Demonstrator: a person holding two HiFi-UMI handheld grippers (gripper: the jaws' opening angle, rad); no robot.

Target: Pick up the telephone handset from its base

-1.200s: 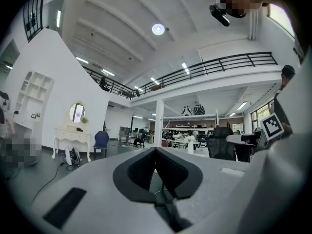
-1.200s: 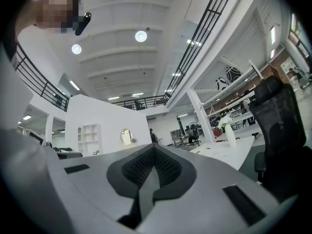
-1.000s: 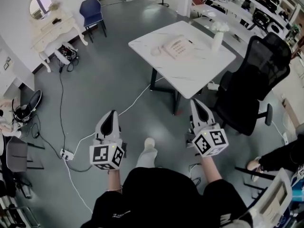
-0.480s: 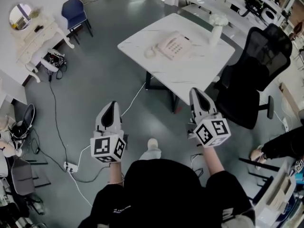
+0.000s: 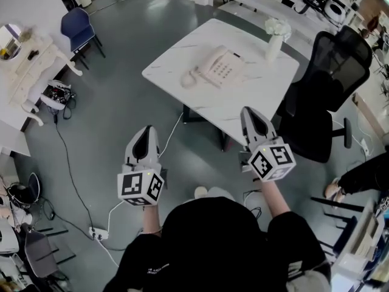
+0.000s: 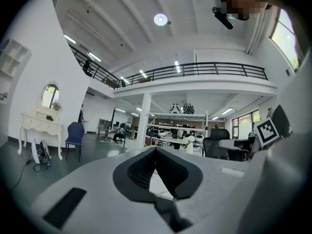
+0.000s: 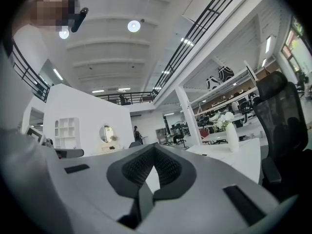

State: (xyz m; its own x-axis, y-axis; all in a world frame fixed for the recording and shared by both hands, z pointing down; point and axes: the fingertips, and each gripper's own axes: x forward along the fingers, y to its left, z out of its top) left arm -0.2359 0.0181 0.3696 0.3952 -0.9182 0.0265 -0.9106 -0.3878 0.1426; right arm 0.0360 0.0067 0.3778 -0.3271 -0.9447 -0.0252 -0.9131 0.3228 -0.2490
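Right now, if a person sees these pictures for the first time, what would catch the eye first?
The left hand-held gripper and right hand-held gripper, each with a marker cube, fill the foreground of the head view, both shut and empty. Ahead of them stands a white table with a cream telephone, the handset resting on it, and a vase of white flowers. A black office chair stands at the table's right.

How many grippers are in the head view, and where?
2. The left gripper is over the floor, left of the white table; the right gripper is at its near edge.
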